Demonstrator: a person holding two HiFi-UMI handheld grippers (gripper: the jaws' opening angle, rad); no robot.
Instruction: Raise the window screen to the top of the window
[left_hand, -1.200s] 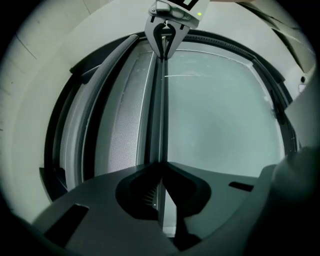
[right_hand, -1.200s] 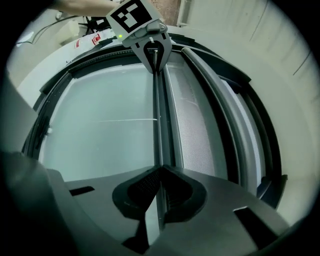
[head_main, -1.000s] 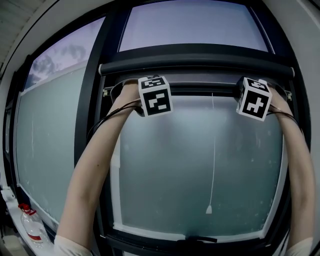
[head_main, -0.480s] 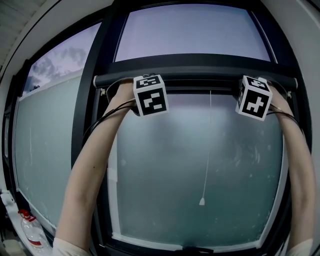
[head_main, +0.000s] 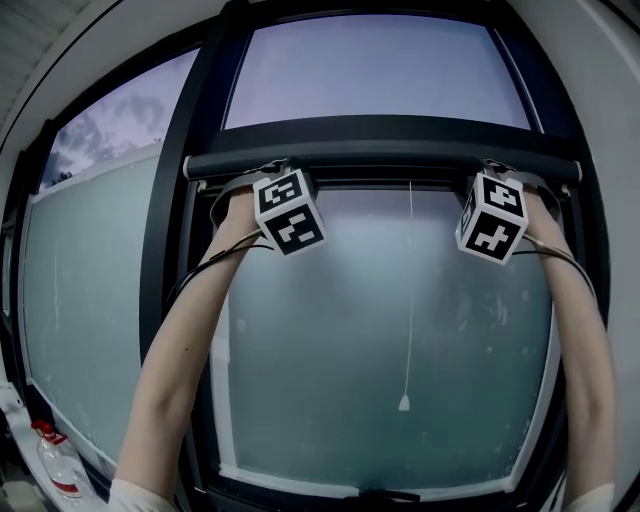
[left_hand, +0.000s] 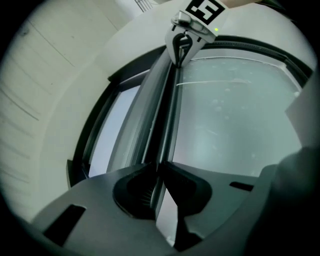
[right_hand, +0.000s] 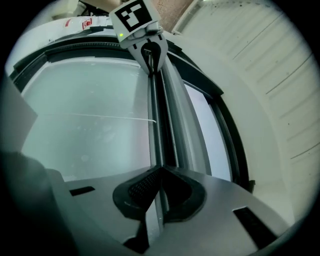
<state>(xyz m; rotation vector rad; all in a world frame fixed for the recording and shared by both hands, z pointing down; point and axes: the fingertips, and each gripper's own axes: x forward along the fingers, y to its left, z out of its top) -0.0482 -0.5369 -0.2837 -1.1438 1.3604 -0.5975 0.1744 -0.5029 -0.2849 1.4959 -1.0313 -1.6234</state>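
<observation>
The window screen's thin bottom bar lies just under the dark roller housing at the top of the frosted pane. My left gripper holds the bar near its left end, my right gripper near its right end. In the left gripper view the bar runs between the tips of my left gripper; its jaws are opening, pads still on the bar. The right gripper view shows my right gripper shut on the bar.
A white pull cord hangs down the pane to a small knob. A dark mullion stands left of the arms. A plastic bottle sits at the lower left. A dark handle is on the bottom frame.
Both grippers have risen with the bar until it sits under the roller housing. The cord's knob has moved up a little. The left gripper's cube has tilted.
</observation>
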